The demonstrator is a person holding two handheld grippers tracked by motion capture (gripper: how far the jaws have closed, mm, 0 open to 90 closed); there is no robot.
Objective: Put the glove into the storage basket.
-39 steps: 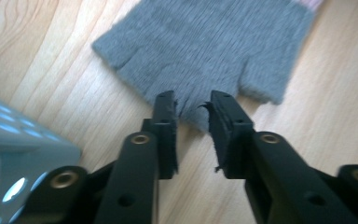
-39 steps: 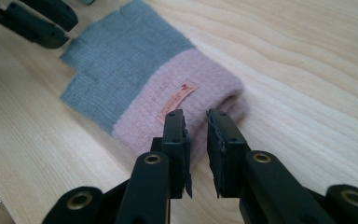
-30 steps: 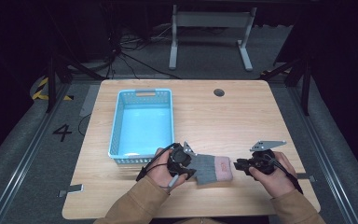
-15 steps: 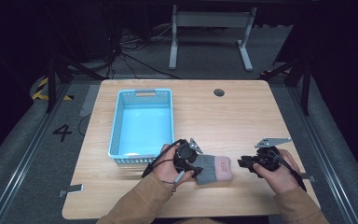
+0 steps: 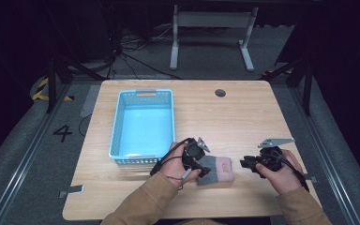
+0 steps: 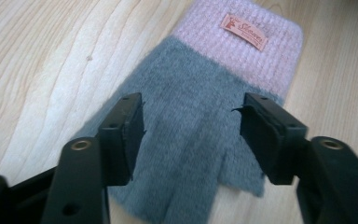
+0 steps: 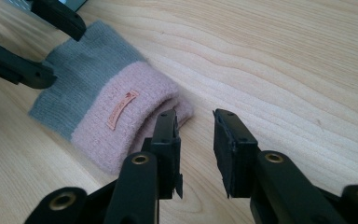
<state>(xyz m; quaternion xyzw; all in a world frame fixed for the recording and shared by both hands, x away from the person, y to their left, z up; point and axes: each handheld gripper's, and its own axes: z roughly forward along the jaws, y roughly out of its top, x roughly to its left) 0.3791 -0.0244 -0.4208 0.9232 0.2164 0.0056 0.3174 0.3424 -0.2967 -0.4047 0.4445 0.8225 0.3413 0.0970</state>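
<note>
Wooden table point(image 5: 243, 117), dark room. Blue basket point(image 5: 143, 123) at left. Grey-and-pink glove point(image 6: 205, 116) flat near front edge. Left gripper point(image 6: 191, 123) over grey end, jaws just opening, spread, clear. Right gripper point(image 7: 193, 149) beside pink cuff, jaws just opening, parted, empty.

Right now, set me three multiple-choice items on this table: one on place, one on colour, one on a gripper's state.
1. Where does the glove lie?
A. inside the basket
B. on the table, between the grippers
C. on the floor

2. What colour is the glove's cuff?
A. pink
B. green
C. black

3. How does the left gripper stand?
A. shut on the basket's rim
B. open, jaws either side of the glove's grey part
C. shut on the cuff

Answers:
B, it rests flat on the wood beside the blue basket.
A, a pink band bears a small label.
B, both pads stand clear above the knit.
</note>
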